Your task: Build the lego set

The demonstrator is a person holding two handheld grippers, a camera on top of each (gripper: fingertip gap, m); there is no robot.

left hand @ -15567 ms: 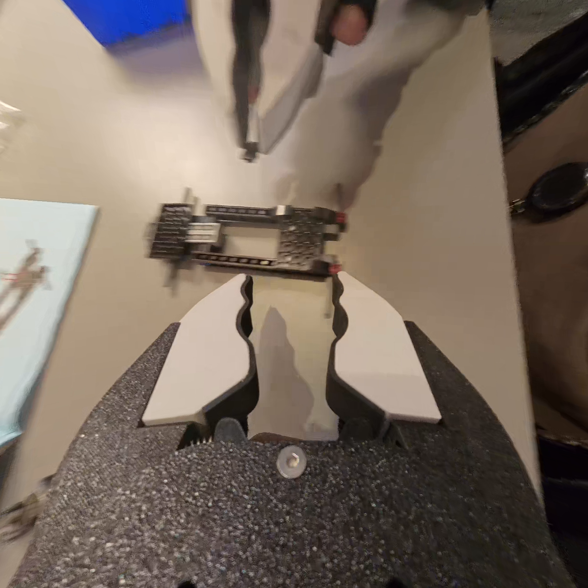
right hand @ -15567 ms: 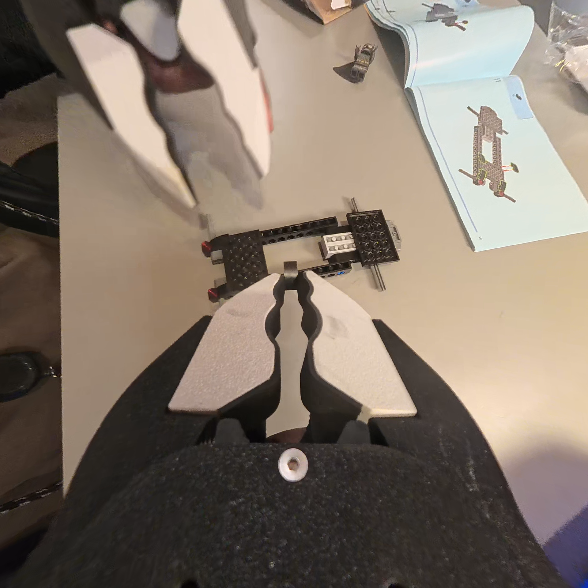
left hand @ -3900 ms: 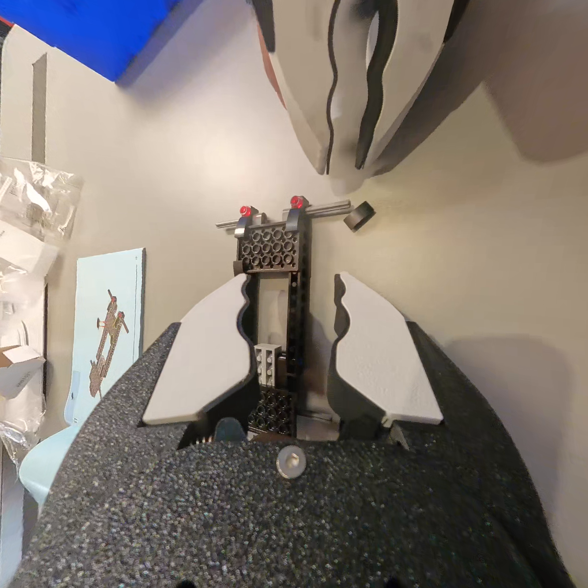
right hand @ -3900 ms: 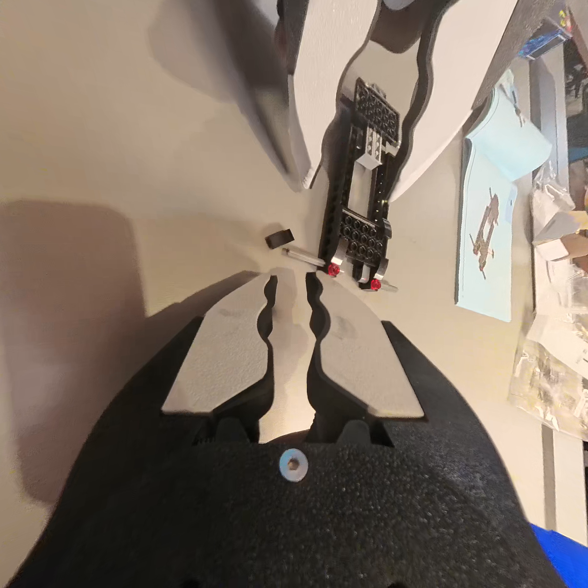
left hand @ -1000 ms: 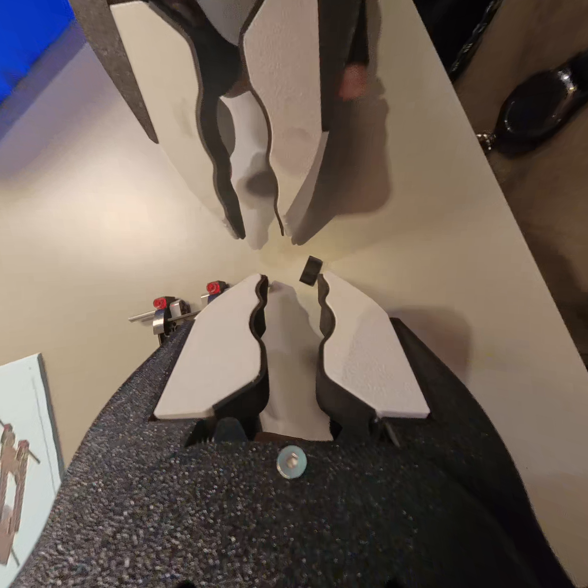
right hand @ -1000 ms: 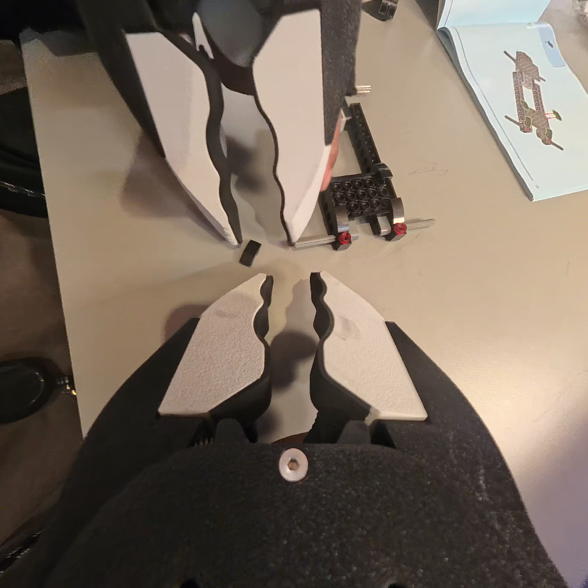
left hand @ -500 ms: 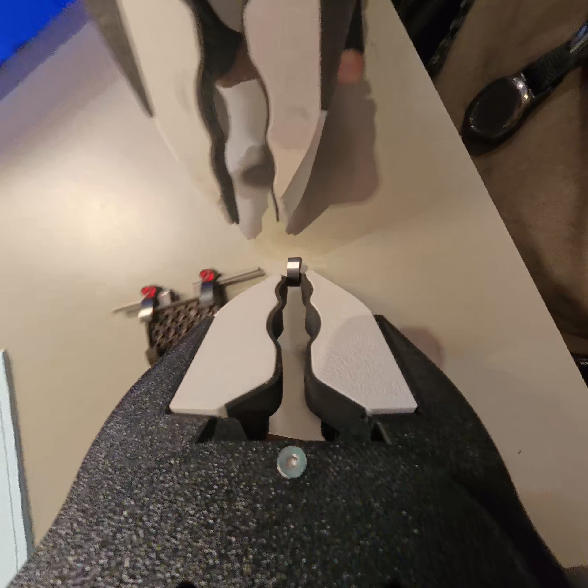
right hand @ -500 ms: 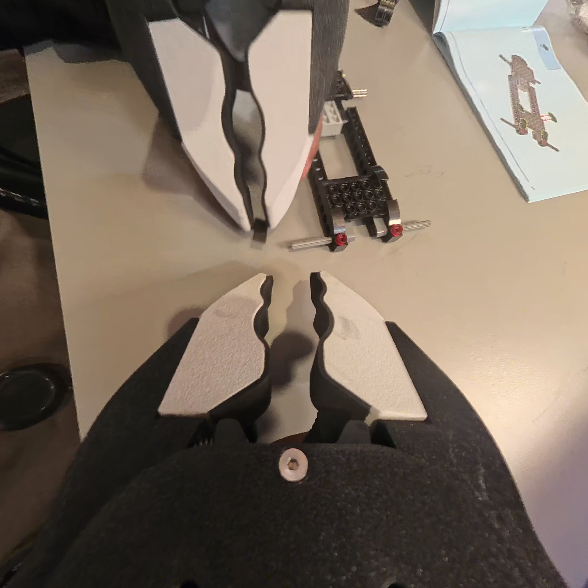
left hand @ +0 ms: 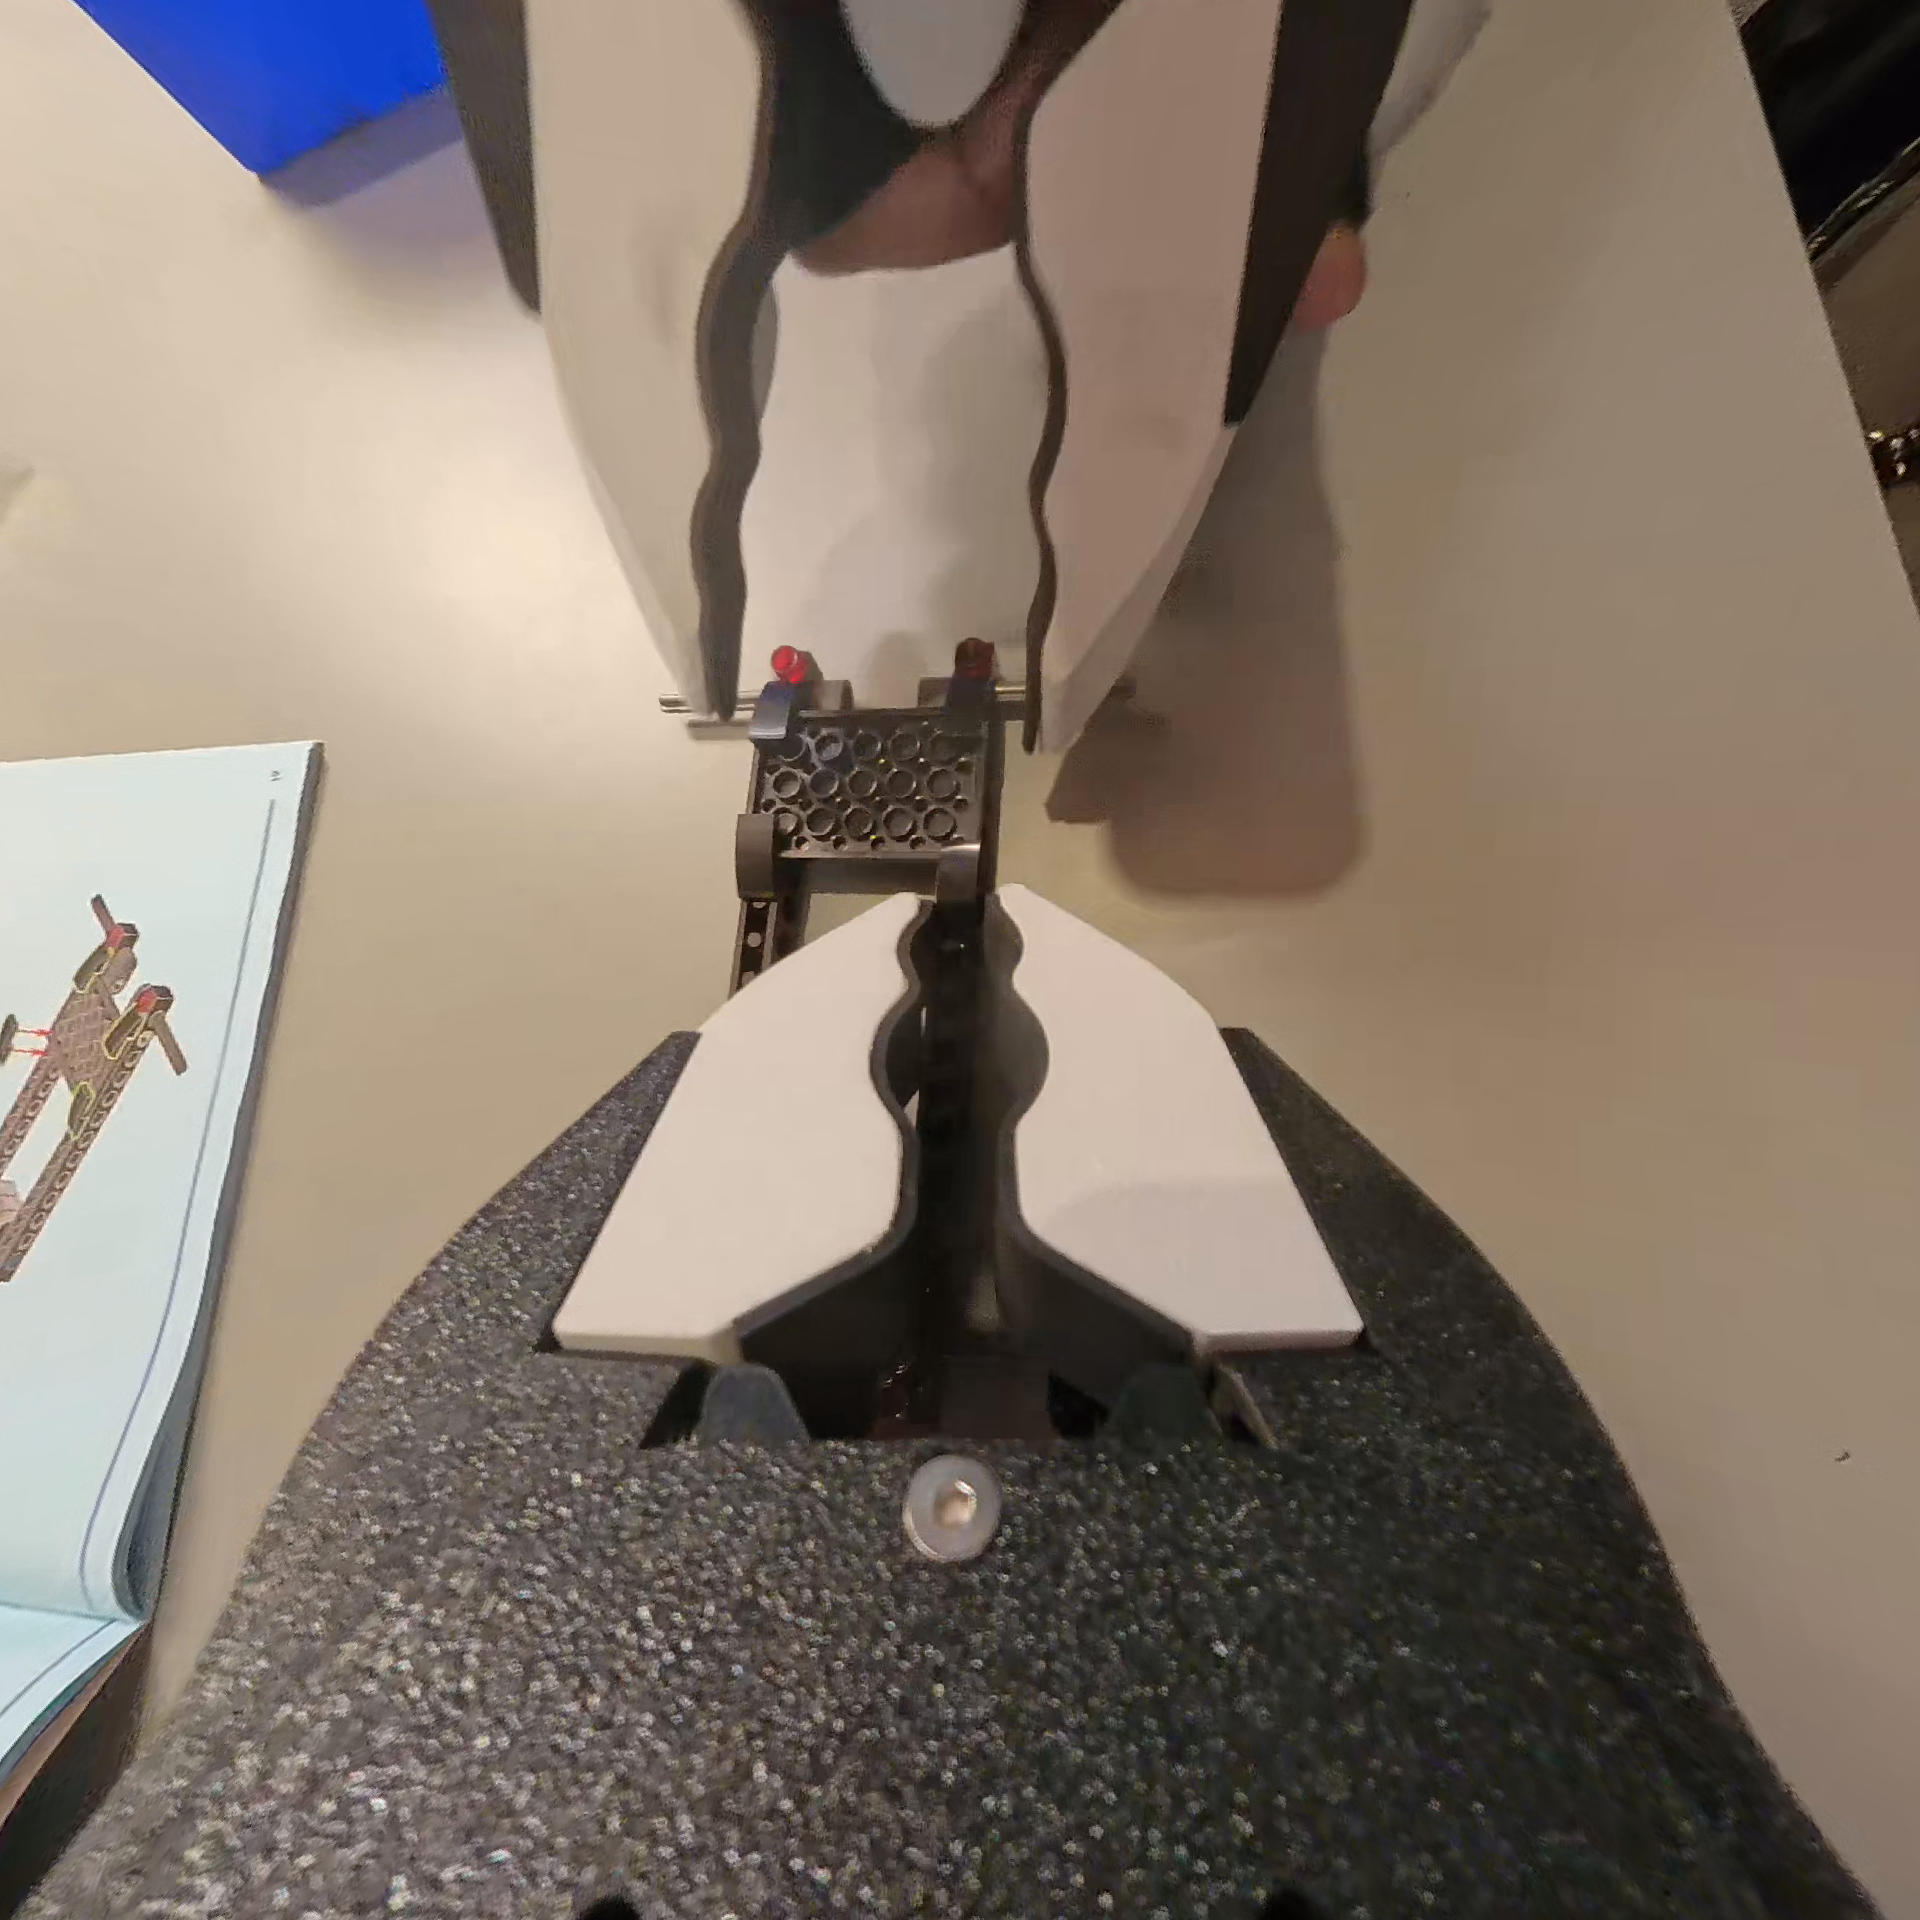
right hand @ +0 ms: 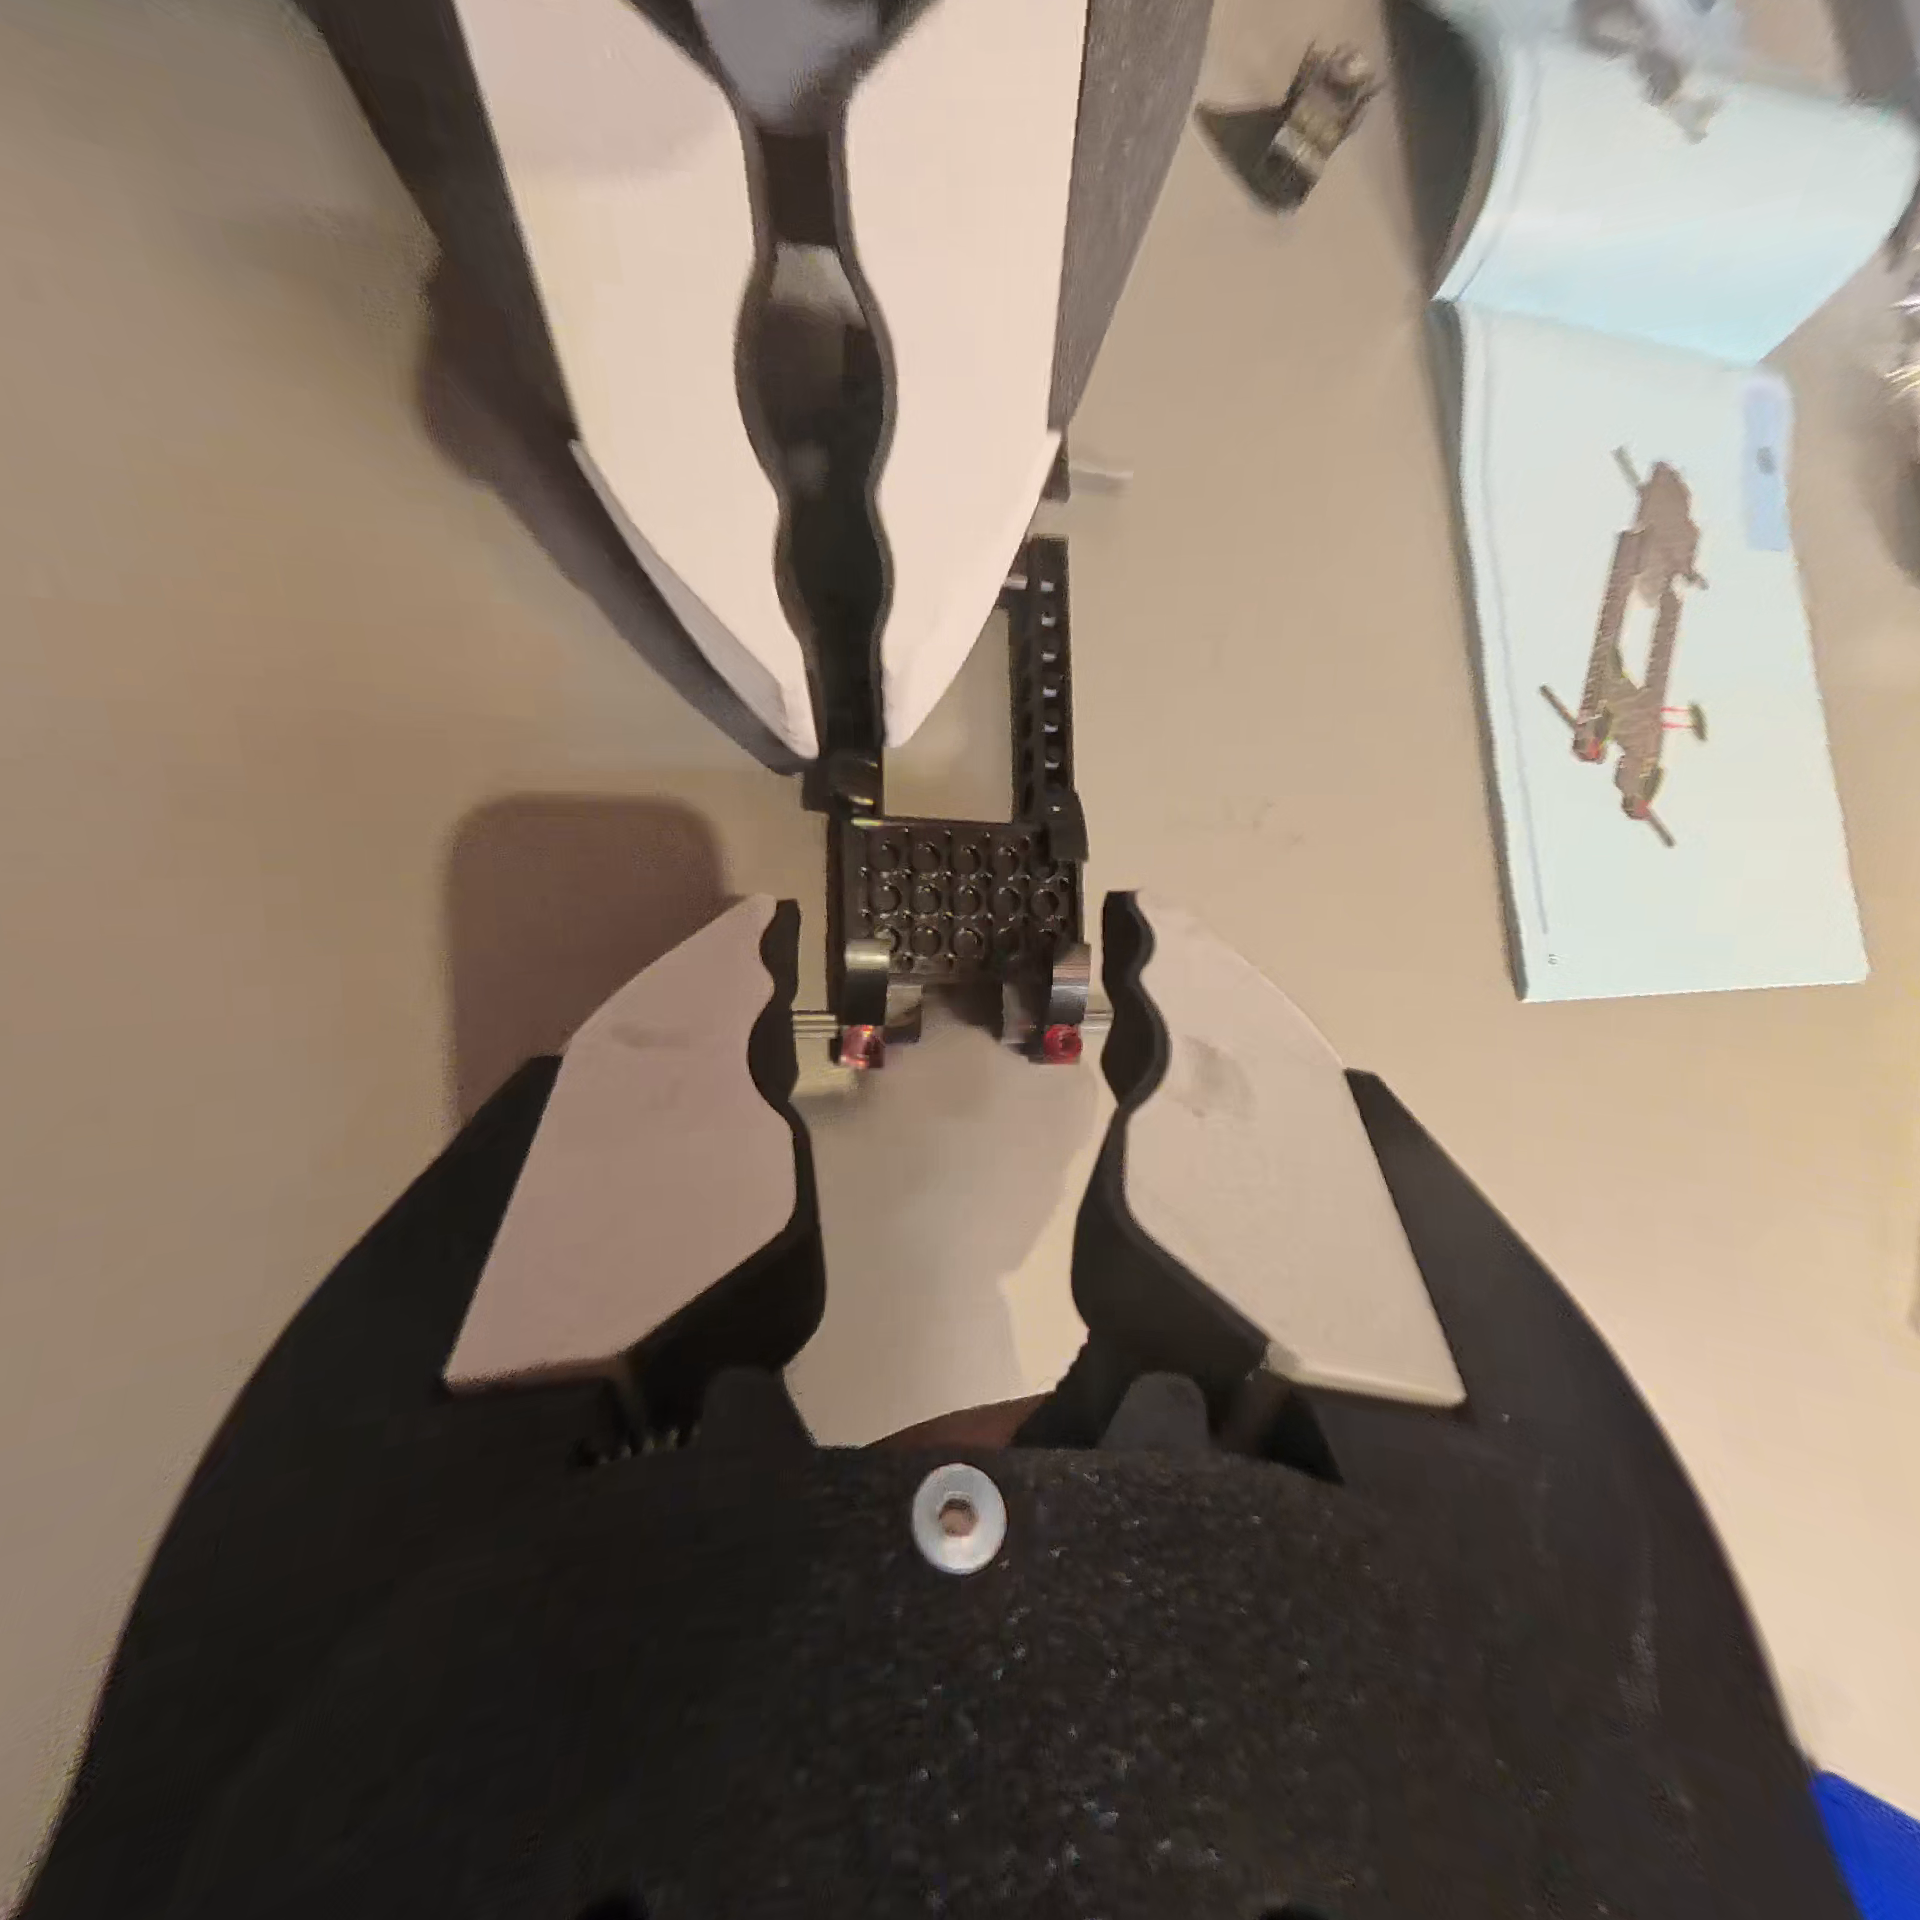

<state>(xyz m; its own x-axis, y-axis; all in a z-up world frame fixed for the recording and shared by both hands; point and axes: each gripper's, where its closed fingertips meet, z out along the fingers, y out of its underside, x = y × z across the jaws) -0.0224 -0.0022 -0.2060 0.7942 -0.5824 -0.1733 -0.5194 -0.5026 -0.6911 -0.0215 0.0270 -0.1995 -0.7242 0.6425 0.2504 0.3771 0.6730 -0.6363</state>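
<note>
The left gripper [left hand: 954,914] is pinched narrow on one black side beam [left hand: 948,1039] of the brick frame [left hand: 873,795], which lies on the surface [left hand: 1455,831]. Beyond, the right gripper [right hand: 951,914] stands wide, its fingers astride the frame's far end beside the grey axle [left hand: 707,707]. A booklet [left hand: 125,1039] lies left.

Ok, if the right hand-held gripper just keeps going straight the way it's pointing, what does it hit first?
Probably the black brick frame: its studded plate end, with the grey axle and red pins, already sits between the open fingers of the right hand-held gripper. Beyond it is the left hand-held gripper, clamped on a frame beam. Depth is uncertain.
</note>
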